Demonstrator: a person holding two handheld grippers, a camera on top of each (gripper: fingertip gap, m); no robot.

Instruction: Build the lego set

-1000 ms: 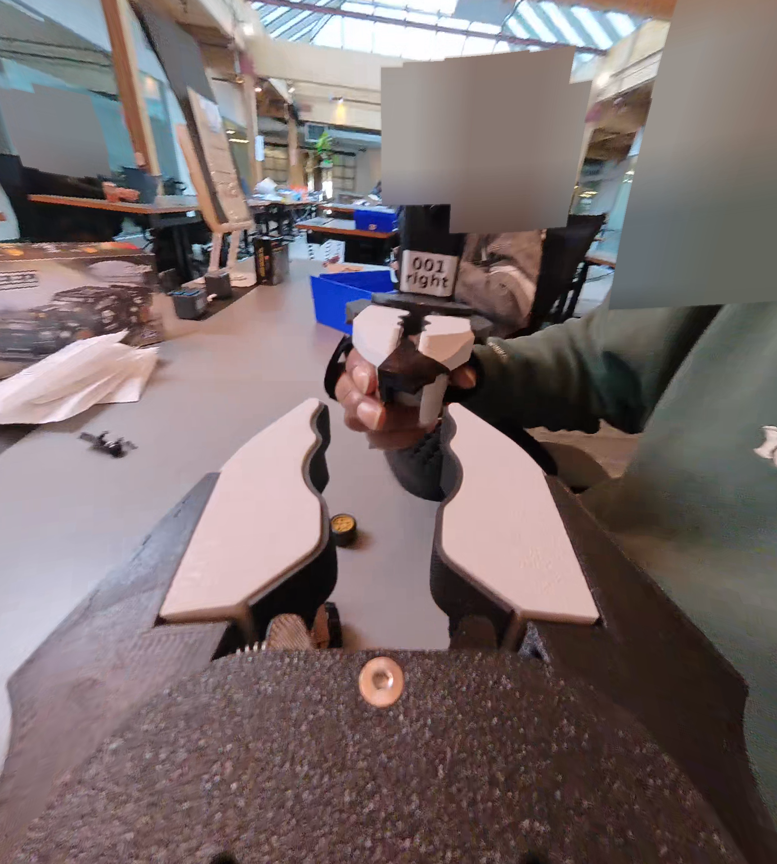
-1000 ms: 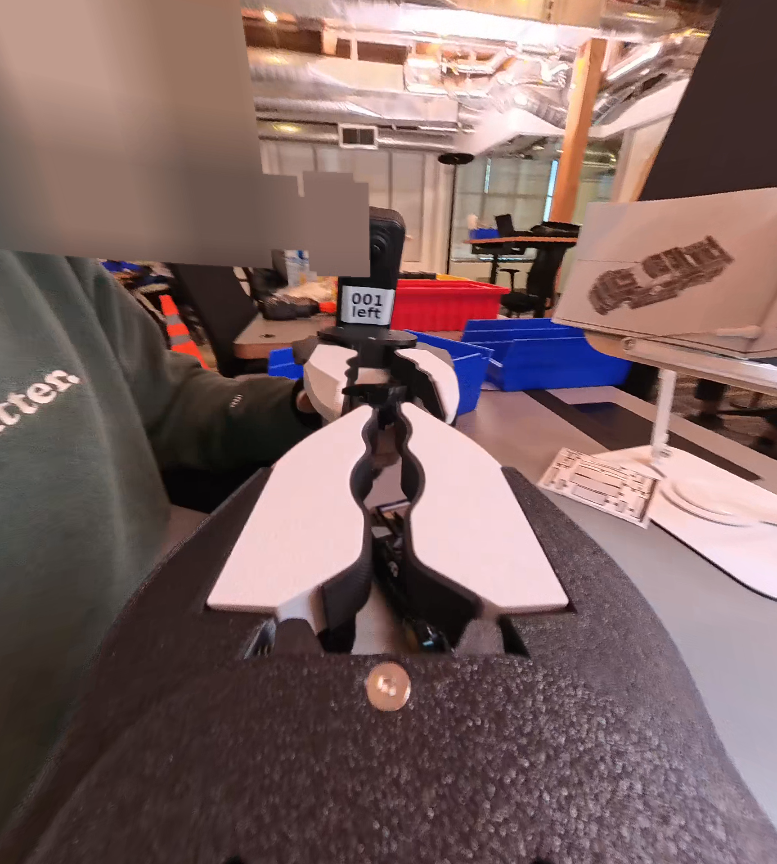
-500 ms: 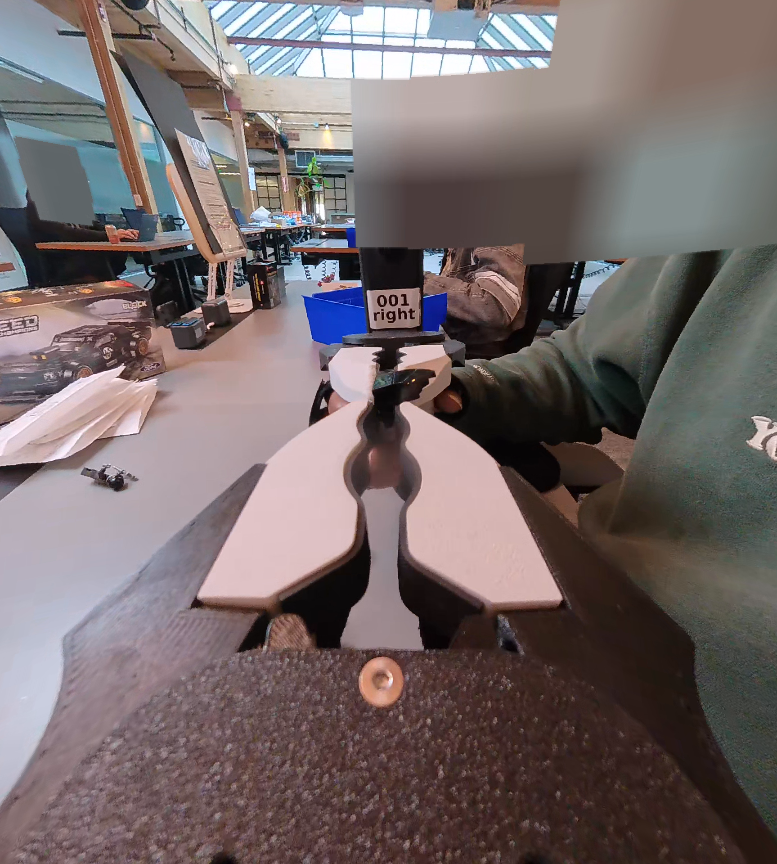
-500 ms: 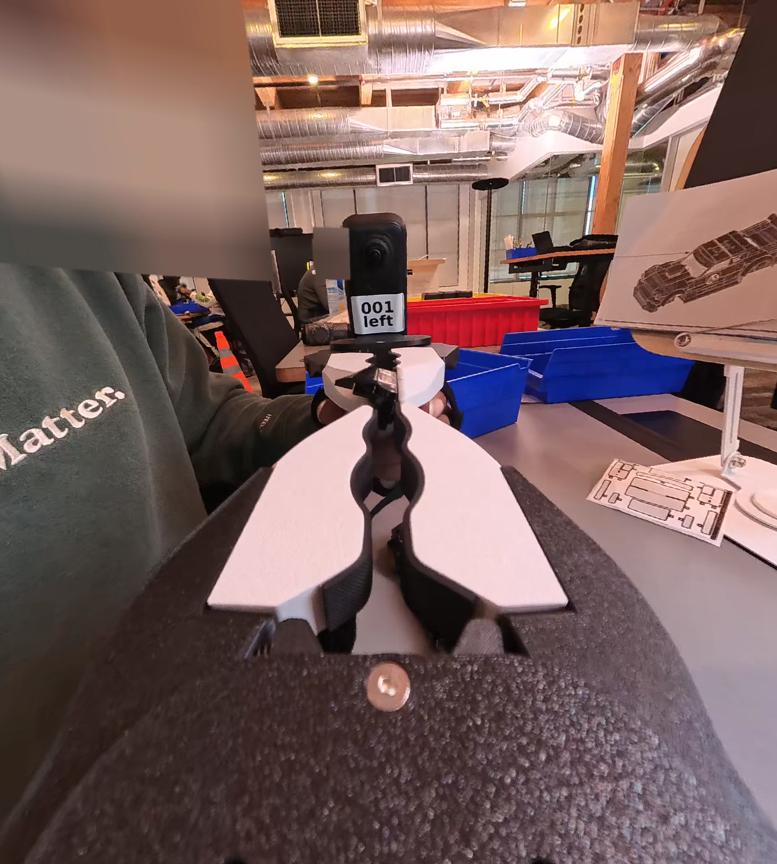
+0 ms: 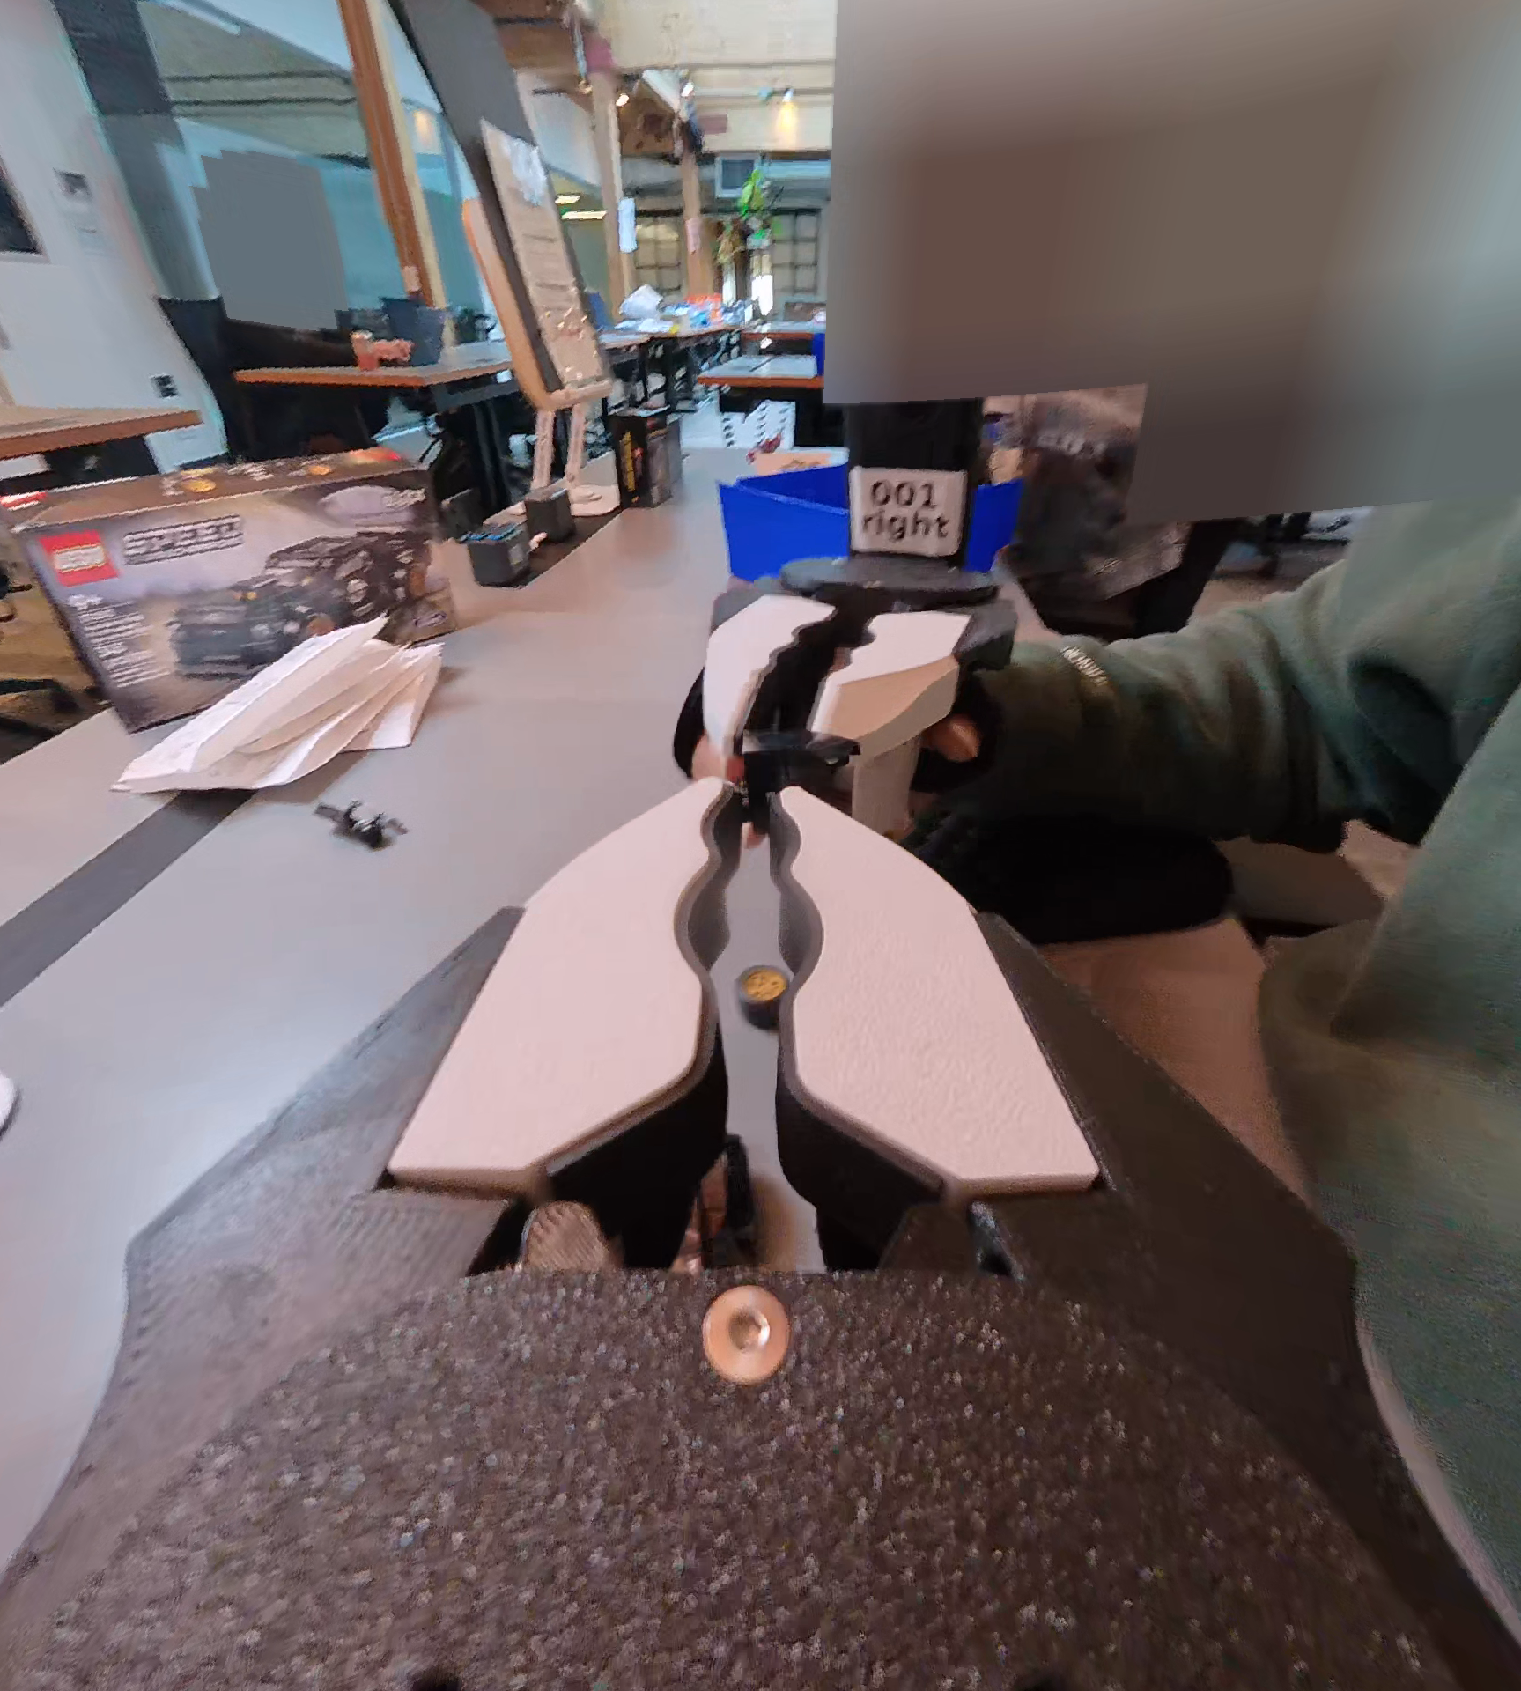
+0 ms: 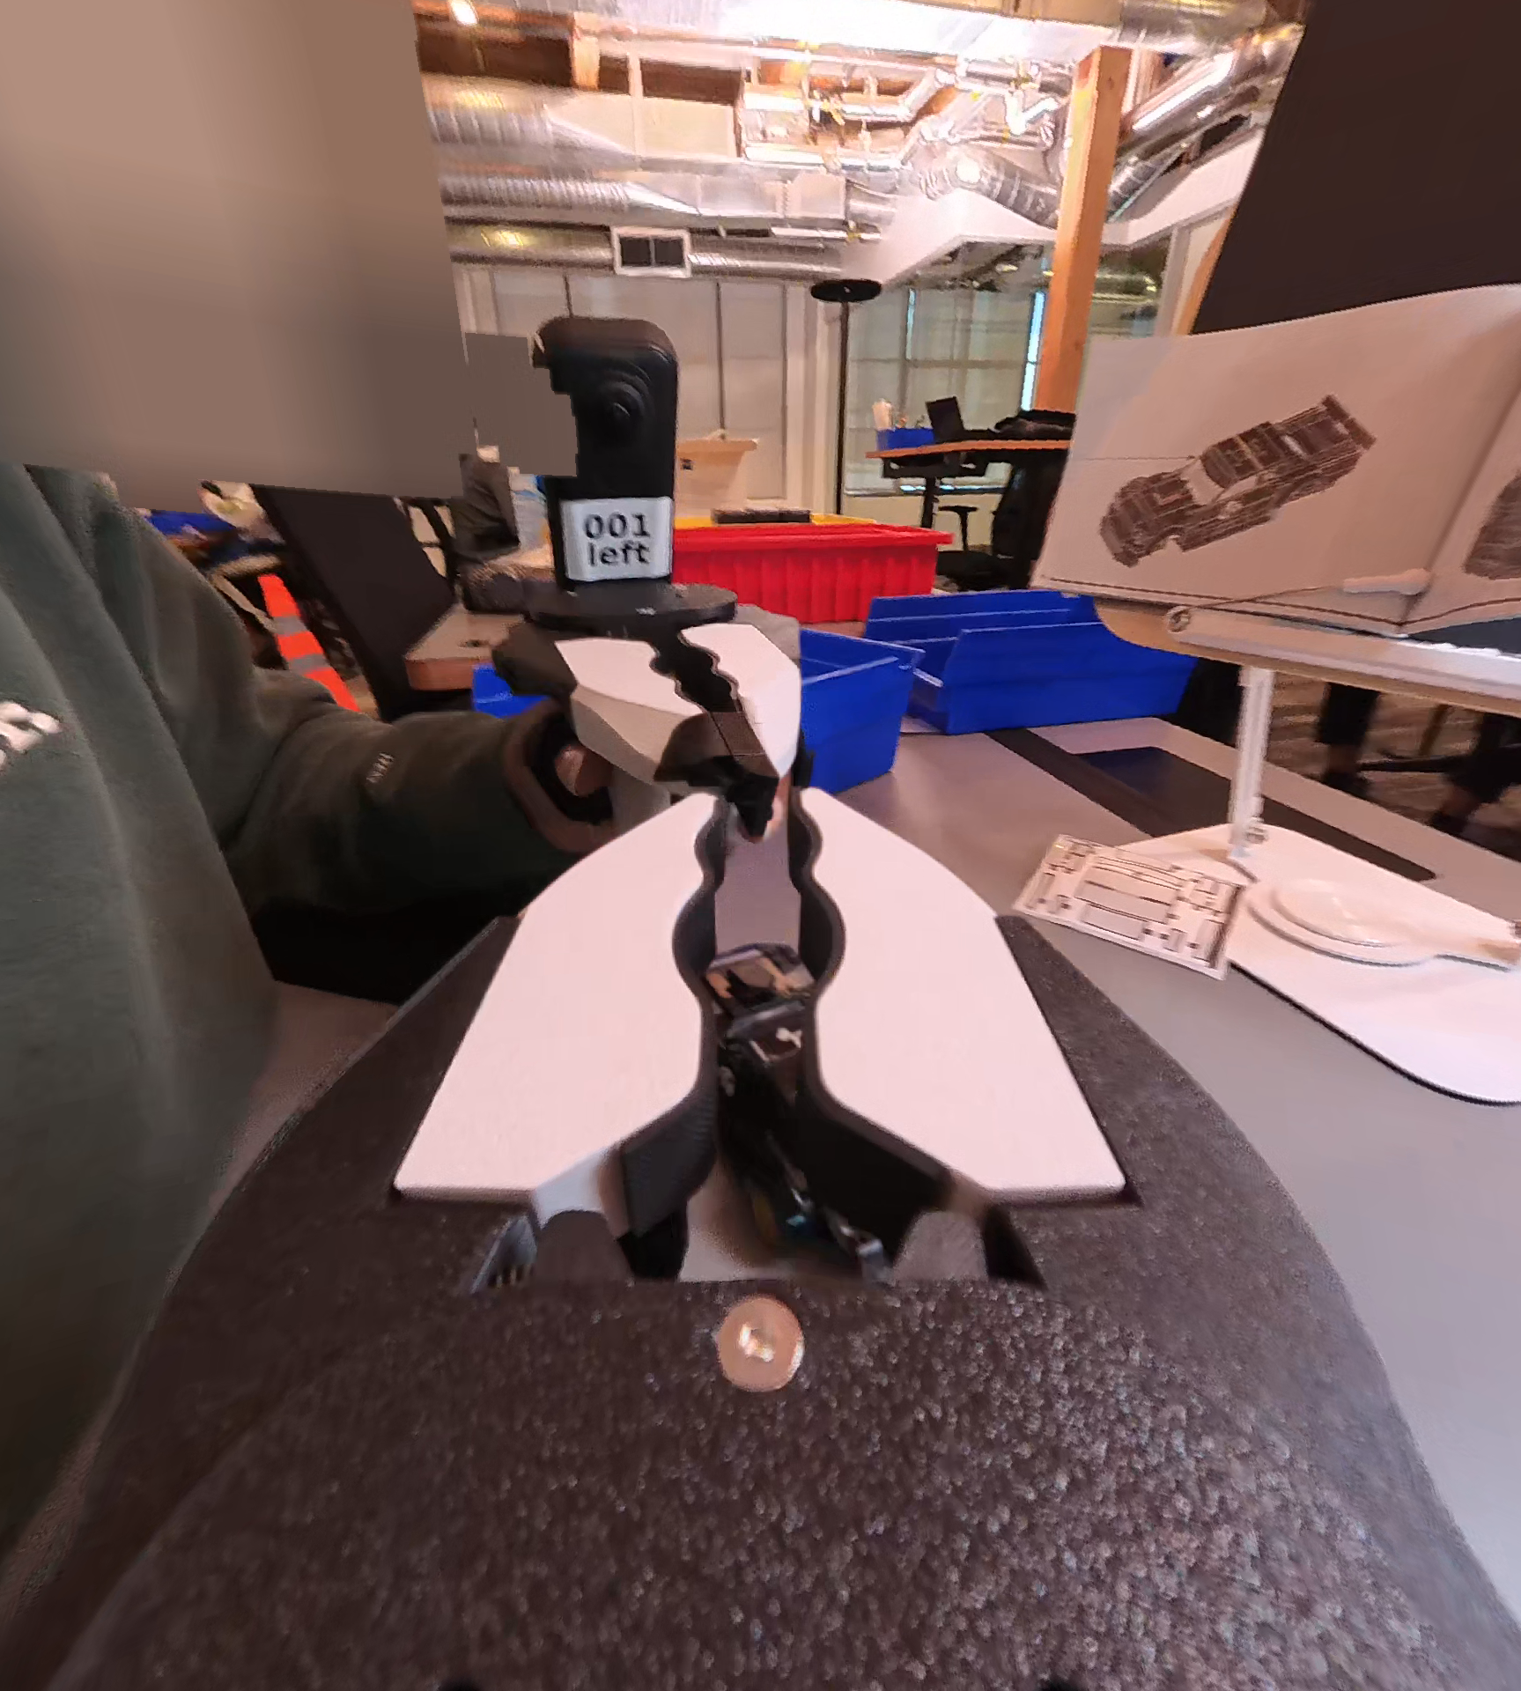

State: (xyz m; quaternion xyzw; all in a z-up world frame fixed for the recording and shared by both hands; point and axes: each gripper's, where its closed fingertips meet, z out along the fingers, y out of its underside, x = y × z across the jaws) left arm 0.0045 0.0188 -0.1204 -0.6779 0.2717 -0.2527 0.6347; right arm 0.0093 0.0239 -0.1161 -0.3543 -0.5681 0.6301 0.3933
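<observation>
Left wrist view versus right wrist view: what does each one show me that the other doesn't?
Only the left wrist view shows the lego box, white paper bags, a loose black piece and a small black-and-yellow wheel on the table. Only the right wrist view shows the instruction booklet on its stand, the sticker sheet and a red bin. Both show the two grippers meeting tip to tip around a small black lego piece.

The table (image 5: 189,915) looked smooth and matt grey, the bags (image 5: 299,714) were creased white paper, the box (image 5: 226,567) glossy cardboard, and the bins (image 6: 1013,659) shiny plastic.
</observation>
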